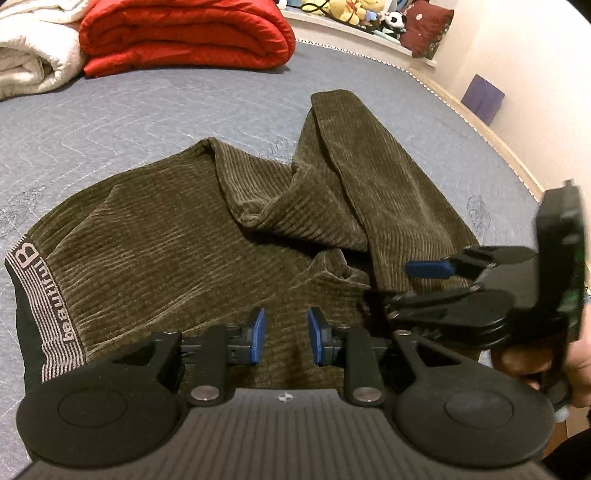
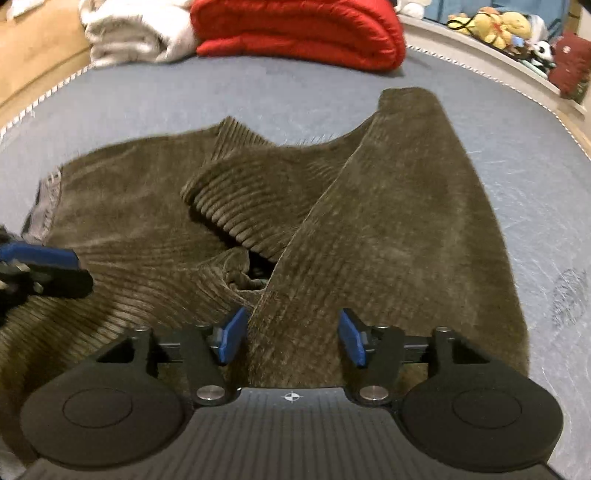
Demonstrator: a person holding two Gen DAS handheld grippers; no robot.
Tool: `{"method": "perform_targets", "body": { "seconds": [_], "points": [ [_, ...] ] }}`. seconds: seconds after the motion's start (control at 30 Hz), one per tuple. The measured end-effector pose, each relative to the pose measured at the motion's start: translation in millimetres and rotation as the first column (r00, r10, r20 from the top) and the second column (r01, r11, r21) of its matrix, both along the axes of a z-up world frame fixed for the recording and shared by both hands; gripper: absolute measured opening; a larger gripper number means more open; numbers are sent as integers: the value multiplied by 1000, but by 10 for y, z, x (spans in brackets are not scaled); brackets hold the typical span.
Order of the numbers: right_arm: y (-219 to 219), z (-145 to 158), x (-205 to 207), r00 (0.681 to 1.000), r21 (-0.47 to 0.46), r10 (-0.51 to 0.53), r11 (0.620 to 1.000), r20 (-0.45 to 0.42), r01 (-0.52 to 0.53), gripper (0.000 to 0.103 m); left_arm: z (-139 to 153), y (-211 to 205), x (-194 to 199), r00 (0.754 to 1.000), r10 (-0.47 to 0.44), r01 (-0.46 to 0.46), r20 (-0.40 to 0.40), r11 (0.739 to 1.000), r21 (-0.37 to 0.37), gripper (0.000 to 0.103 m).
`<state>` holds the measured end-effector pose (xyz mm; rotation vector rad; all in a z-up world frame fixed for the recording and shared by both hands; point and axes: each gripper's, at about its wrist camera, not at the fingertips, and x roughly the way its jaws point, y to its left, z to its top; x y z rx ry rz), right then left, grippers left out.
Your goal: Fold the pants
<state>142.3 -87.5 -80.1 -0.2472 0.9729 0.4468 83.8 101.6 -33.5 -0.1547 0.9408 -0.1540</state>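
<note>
A bed covered in a grey-blue quilted mattress cover (image 1: 147, 122) fills the room, with a folded red quilt (image 1: 184, 37) and a rumpled white blanket (image 1: 29, 55) at its far end and a row of plush toys (image 1: 354, 11) on the ledge by the wall.

From the left wrist camera, the olive corduroy pants (image 1: 155, 236) lie crumpled near the middle of the bed, the striped waistband (image 1: 48, 306) (it reads "beautiful") at the near left and one leg reaching away to the far right. The left gripper (image 1: 286, 334) hangs over the near edge of the fabric, its blue pads a narrow gap apart with nothing pinched between them. The right gripper (image 1: 424, 280) comes in blurred from the right, a hand (image 1: 576, 369) behind it.

From the right wrist camera, the same pants (image 2: 388, 221) spread out ahead, one leg crossing over the other. The right gripper (image 2: 291, 338) stands open over the near end of the upper leg, the pads well apart and clamping nothing. The left gripper (image 2: 40, 269) shows at the left edge, over the cloth.
</note>
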Motion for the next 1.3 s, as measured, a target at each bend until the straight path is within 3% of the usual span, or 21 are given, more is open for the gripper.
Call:
{"method": "perform_targets", "body": {
  "seconds": [0.13,0.23,0.3,0.37,0.53,0.73,0.93,1.07,1.17,1.23,1.3],
  "points": [
    [140,-114,-9,999,-95,33,995,8,-32,62,29,20,-21,1000,4,-4,-1,1000,-2,30],
    [145,-114,-9,999,-108,28,994,15,-26,57,46,24,-43,1000,6,-6,-1,1000,1,30],
    [113,-70,-25,1000,-98,17,995,19,-15,28,75,24,-76,1000,7,-7,3,1000,1,30],
    [46,-5,-50,1000,-76,6,997,17,-5,8,104,21,-116,1000,7,-7,11,1000,-2,30],
    [-210,253,-217,997,-75,-2,997,71,7,7,122,35,-205,1000,5,-5,22,1000,-1,32],
    [-900,617,-560,993,-57,-18,998,119,25,7,55,102,-223,1000,0,-1,11,1000,17,32],
    [-1780,521,-924,998,-119,-56,991,20,58,6,119,88,-242,1000,-5,5,24,1000,-3,32],
    [-2058,292,-1278,994,-114,38,992,-106,-50,7,146,-33,-234,999,-29,29,29,1000,-7,34],
    [-2114,291,-1411,990,-103,83,990,-111,-95,9,134,-126,-205,999,-39,39,29,999,1,38],
    [-2174,458,-1395,996,-61,70,995,-54,-73,12,119,-173,-187,999,-42,42,27,999,7,38],
    [-2280,662,-1337,1000,8,21,1000,17,-21,33,99,-203,-173,999,-43,42,24,999,15,39]
  ]
}}
